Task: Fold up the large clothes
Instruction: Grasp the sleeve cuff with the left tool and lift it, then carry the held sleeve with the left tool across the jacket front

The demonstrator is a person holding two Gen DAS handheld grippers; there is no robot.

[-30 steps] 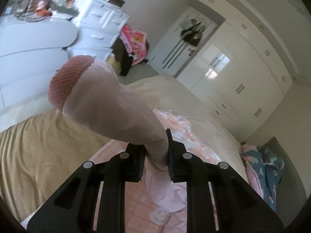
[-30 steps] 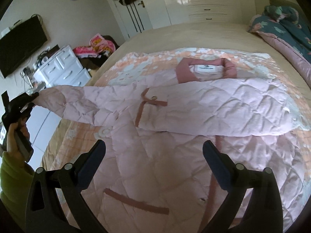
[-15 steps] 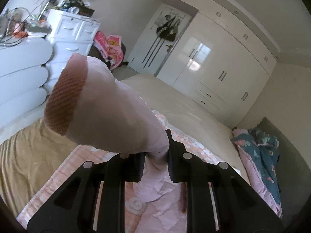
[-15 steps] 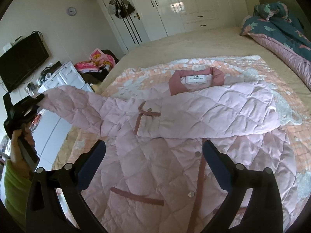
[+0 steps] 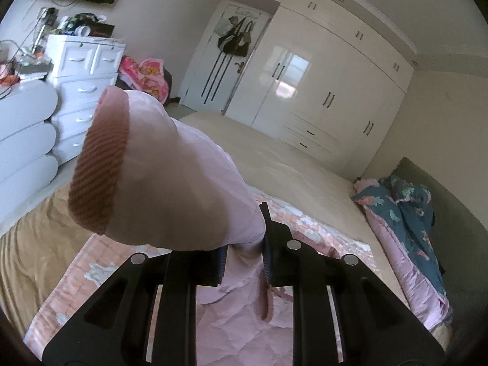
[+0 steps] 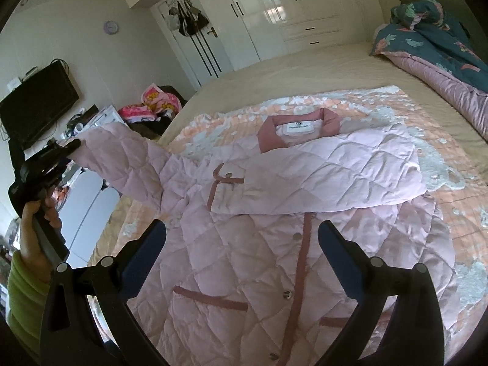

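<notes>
A pink quilted coat (image 6: 274, 244) with dusty-rose trim lies face up on the bed, collar (image 6: 296, 128) toward the far side. One sleeve is folded across the chest (image 6: 320, 180). My left gripper (image 5: 242, 262) is shut on the other sleeve (image 5: 170, 183), whose ribbed cuff (image 5: 97, 164) sticks up past the fingers. In the right wrist view that gripper (image 6: 65, 149) holds the sleeve (image 6: 122, 158) raised at the bed's left side. My right gripper (image 6: 242, 244) is open and empty above the coat's front.
A peach floral blanket (image 6: 442, 189) lies under the coat on the beige bed (image 6: 305, 70). A teal and pink quilt (image 6: 442, 45) is bunched at the far right. White drawers (image 5: 82, 91) and a wardrobe (image 5: 320, 97) line the walls.
My left gripper has lifted the sleeve and carried it inward over the bed. The right gripper has risen and pulled back, staying open.
</notes>
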